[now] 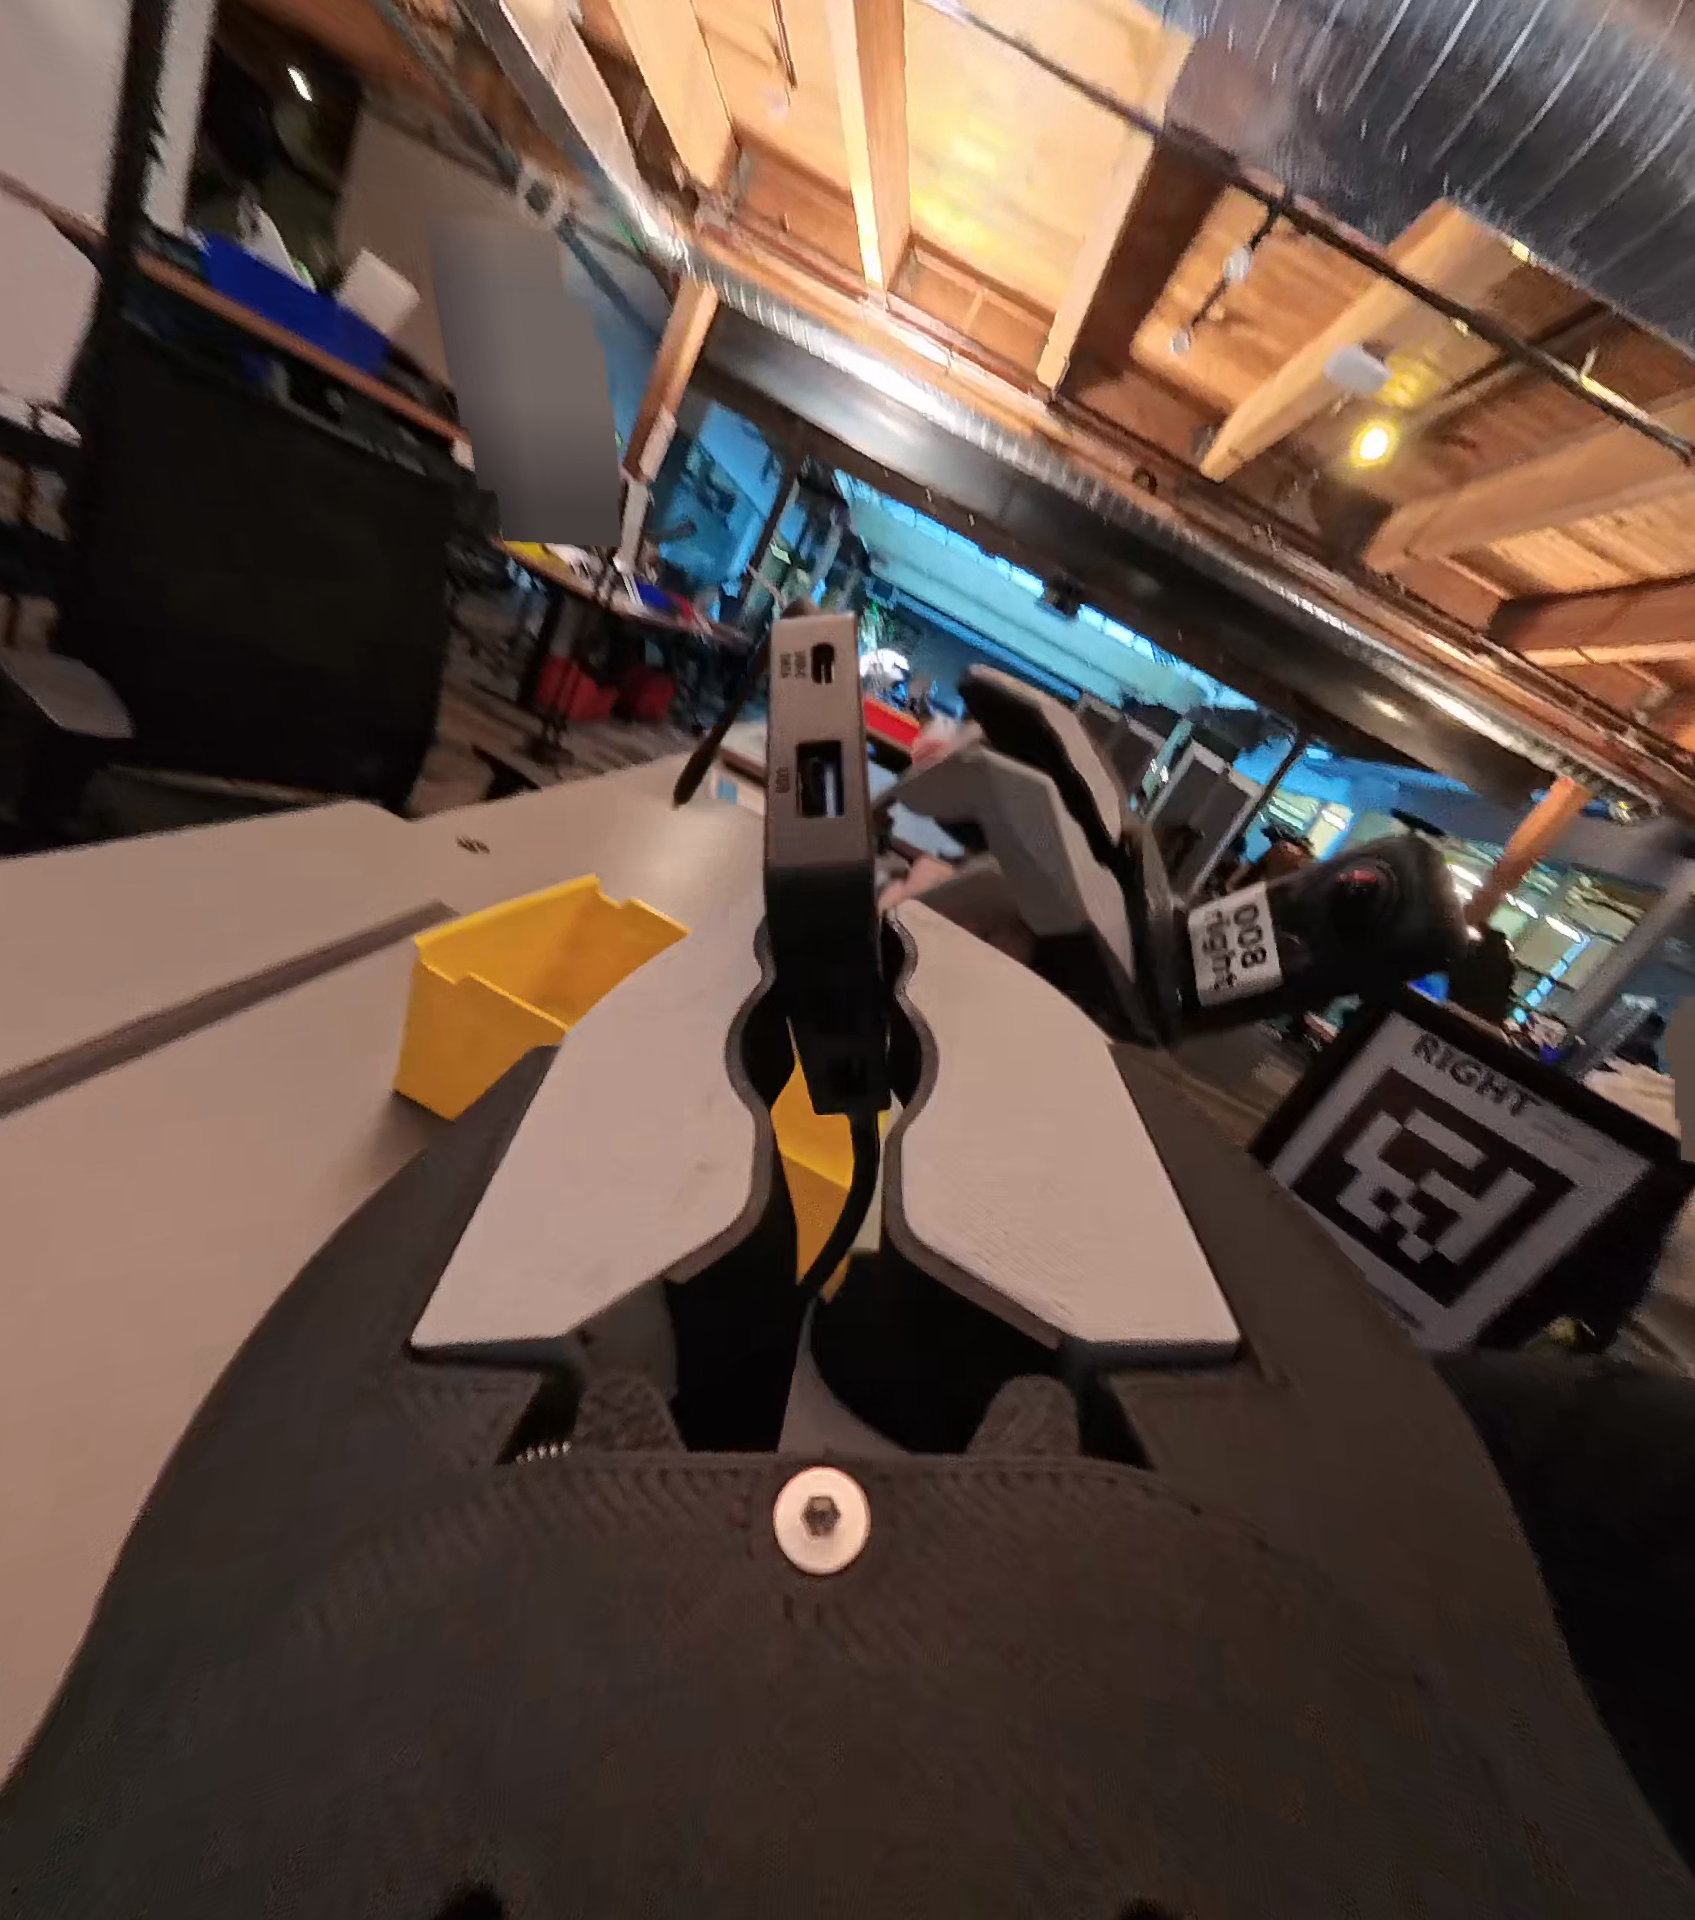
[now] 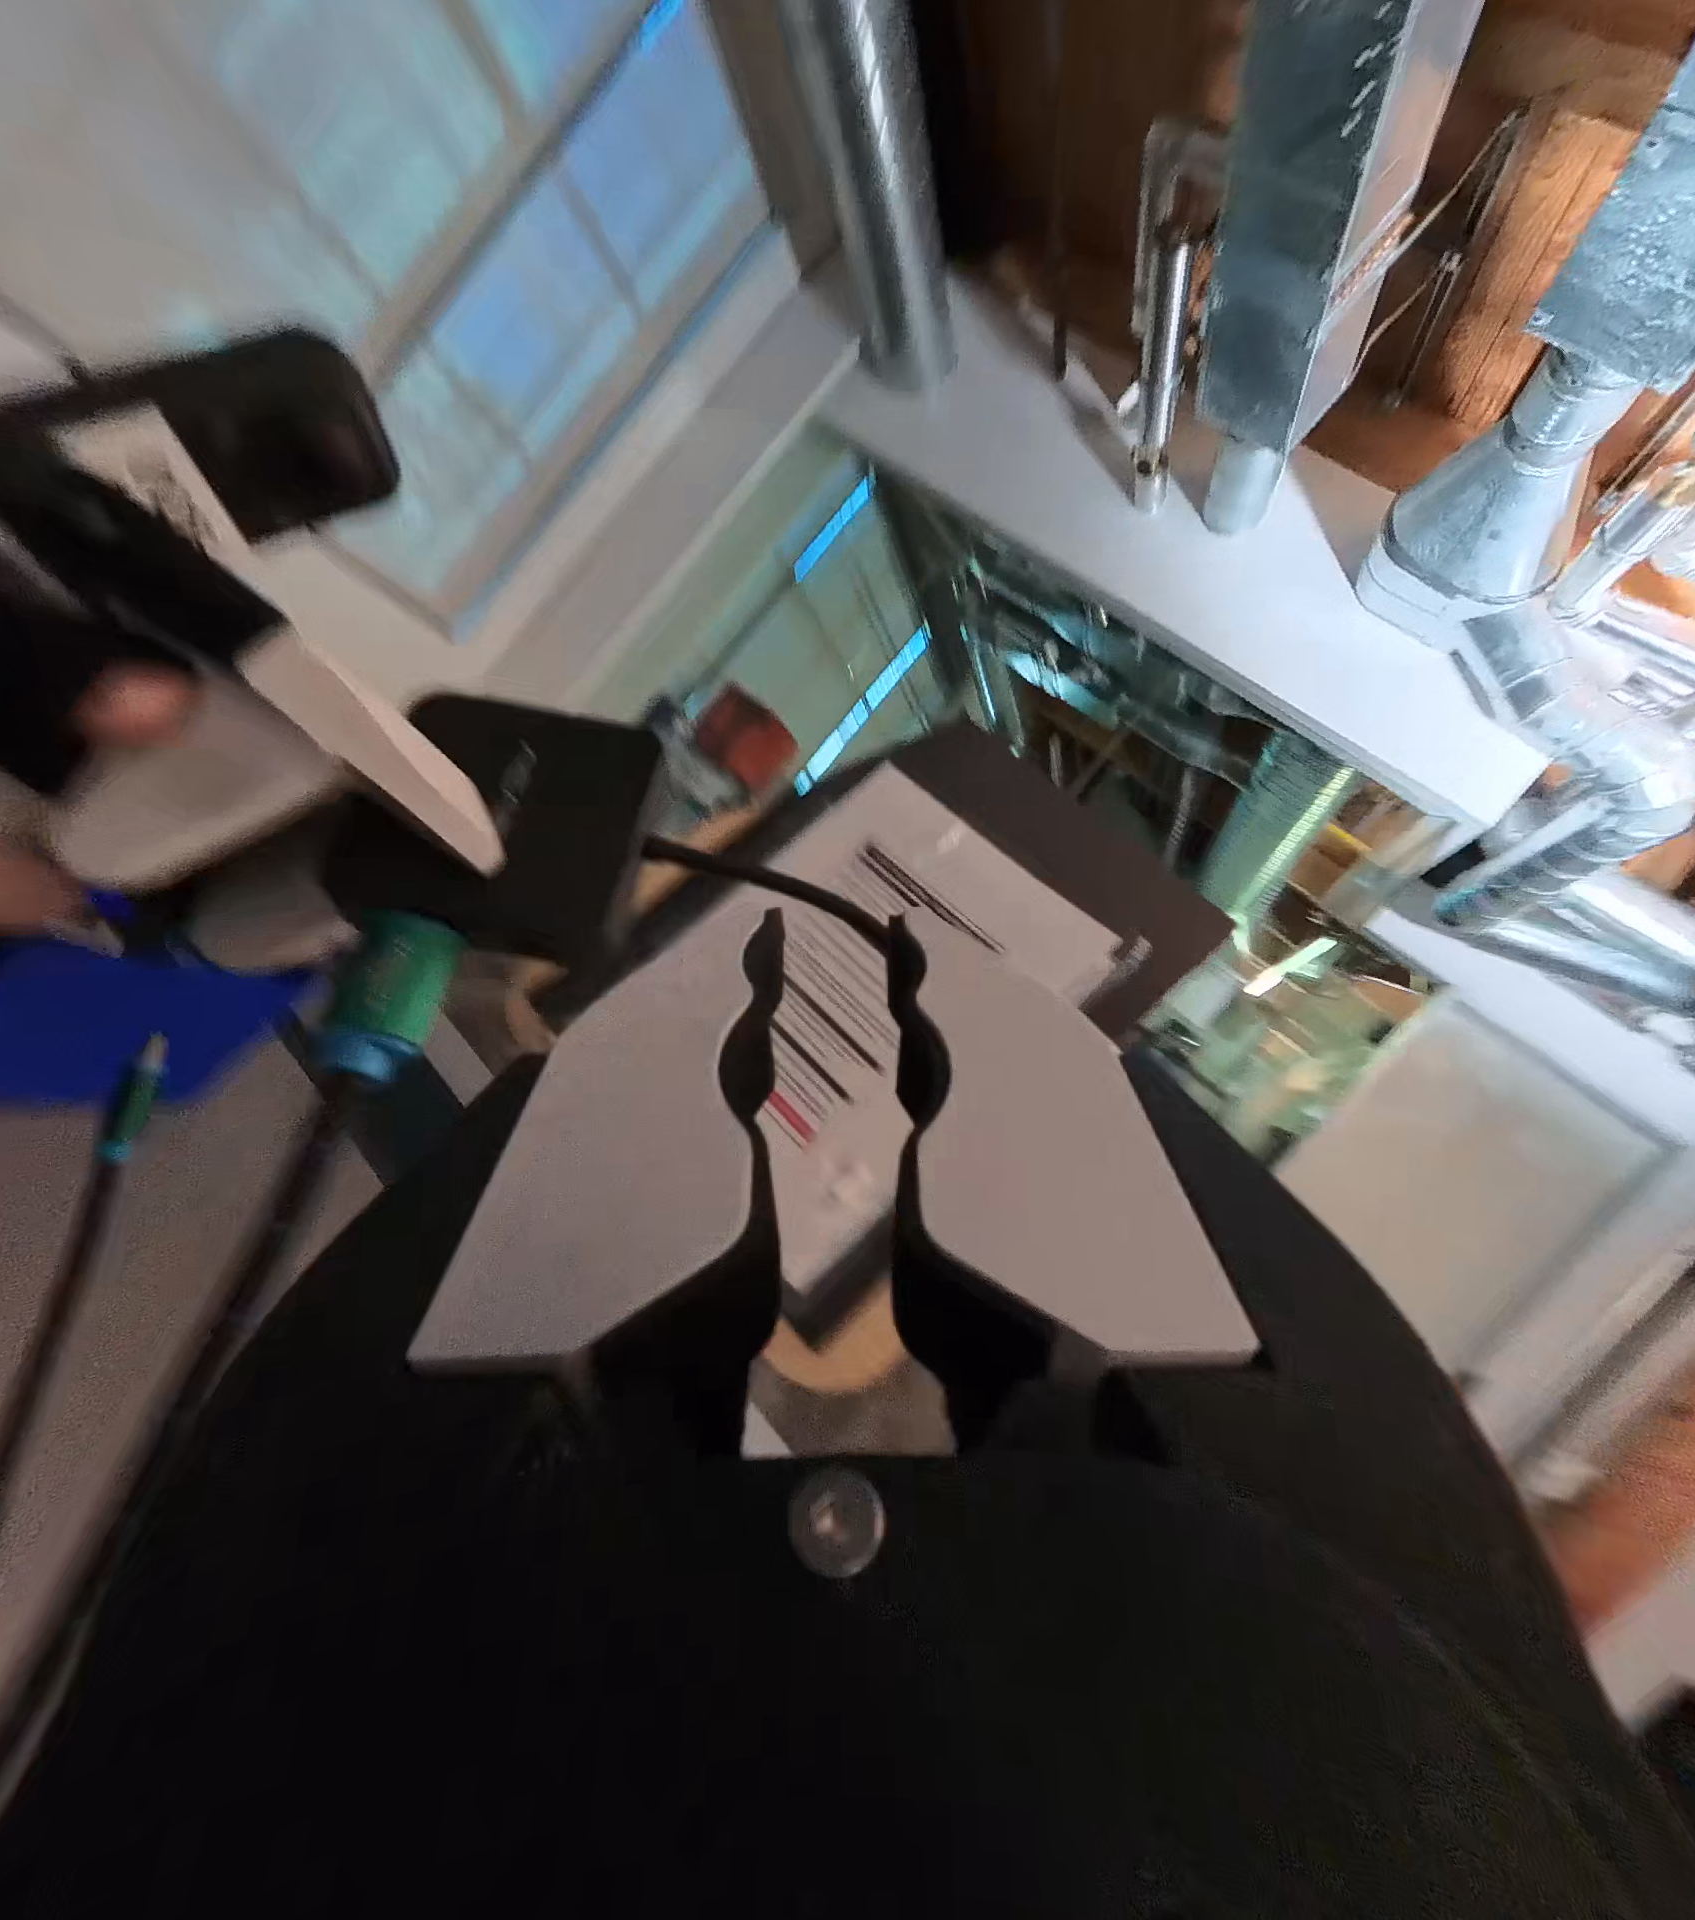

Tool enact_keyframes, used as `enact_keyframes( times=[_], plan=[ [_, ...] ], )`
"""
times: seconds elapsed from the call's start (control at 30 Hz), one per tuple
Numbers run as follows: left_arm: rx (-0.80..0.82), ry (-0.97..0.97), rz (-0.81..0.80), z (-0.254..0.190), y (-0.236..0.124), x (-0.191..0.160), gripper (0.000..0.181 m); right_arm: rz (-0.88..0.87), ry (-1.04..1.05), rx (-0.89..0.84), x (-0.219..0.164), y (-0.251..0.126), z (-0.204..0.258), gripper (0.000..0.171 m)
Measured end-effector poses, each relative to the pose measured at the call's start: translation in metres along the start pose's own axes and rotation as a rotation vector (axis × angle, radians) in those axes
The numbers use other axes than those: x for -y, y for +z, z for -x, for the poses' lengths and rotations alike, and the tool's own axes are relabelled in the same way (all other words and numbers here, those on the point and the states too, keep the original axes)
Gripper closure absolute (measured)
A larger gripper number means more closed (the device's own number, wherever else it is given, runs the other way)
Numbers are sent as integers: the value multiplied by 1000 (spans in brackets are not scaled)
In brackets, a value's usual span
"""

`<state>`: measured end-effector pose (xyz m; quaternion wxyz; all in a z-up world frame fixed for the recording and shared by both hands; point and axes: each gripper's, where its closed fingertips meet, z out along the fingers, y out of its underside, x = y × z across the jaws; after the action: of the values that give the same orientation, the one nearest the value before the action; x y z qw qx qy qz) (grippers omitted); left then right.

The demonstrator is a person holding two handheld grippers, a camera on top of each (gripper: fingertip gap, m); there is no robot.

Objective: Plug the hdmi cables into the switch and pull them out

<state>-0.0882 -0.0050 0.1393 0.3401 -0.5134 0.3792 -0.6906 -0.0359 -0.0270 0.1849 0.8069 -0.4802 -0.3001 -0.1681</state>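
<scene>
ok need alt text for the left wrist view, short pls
The left gripper clamps a slim black switch upright between its grey fingers, a thin black cable hanging from its lower end. A yellow bin sits on the grey table behind; the right gripper hovers beyond.

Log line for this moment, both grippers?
left gripper: shut on switch, held upright | right gripper: open, empty | yellow bin: on table

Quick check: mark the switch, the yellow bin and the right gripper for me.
switch (image 1: 815, 831): left wrist view, its port-bearing edge.
yellow bin (image 1: 469, 1023): left wrist view, its near outer wall.
right gripper (image 2: 832, 925): right wrist view, midway between its fingertips.
</scene>
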Motion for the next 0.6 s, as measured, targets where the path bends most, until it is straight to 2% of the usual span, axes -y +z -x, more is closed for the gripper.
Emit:
enact_keyframes(
  times=[0.1,0.23,0.4,0.6],
  plan=[
    [35,18,-89,1,-10,16,169,-52,92,47,12,8,28,150],
    [61,20,-158,2,-16,25,168,46,37,110,-1,23,67,147],
    [100,51,-169,8,-17,25,168,83,96,144,-5,28,83,146],
    [96,65,-200,2,-16,27,168,113,145,103,-12,31,87,143]
  ],
)
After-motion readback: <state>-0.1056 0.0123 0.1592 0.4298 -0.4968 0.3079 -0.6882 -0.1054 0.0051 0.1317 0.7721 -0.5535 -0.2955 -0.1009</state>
